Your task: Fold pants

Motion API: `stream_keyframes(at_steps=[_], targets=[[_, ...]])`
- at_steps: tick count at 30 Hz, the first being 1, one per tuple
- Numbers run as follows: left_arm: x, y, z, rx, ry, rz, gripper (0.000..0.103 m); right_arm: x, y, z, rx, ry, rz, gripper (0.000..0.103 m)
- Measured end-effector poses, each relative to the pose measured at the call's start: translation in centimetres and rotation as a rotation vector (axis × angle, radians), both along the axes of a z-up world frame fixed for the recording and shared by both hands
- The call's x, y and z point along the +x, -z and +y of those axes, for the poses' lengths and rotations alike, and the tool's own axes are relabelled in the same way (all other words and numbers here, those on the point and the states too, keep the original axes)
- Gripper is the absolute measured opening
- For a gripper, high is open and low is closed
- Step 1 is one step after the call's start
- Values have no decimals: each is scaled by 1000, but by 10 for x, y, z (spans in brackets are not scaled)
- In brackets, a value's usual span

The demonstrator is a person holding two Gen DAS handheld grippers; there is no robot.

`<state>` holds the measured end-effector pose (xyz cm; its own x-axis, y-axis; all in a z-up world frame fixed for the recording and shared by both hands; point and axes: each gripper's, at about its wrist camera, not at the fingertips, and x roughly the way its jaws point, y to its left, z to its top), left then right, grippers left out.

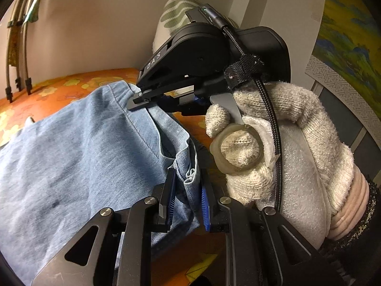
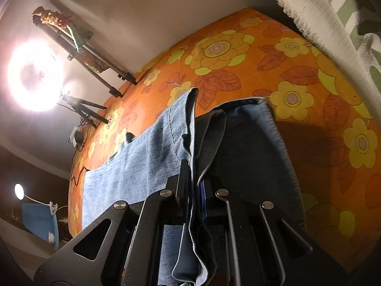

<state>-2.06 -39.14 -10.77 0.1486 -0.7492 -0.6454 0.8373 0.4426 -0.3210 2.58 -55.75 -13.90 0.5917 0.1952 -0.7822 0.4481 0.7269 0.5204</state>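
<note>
We are pinching the pants point(image 1: 71, 147) tight in both hand-held grippers, left point(image 1: 188, 197) and right point(image 2: 194, 183), keeping edges lined up over the bed point(image 2: 238, 54).

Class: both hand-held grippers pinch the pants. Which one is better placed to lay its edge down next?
Probably neither: left hand-held gripper and right hand-held gripper both clamp the light blue denim pants over the orange floral bedspread; likely both together.
</note>
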Motion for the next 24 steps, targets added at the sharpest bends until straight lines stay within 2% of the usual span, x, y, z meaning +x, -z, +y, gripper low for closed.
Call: stream_keyframes(at_steps=[8, 24], targets=[[11, 13, -15, 13, 0, 18, 17, 0, 11, -9, -18, 13, 35, 7], [18, 26, -33, 29, 1, 32, 17, 0, 16, -17, -27, 27, 51, 7]])
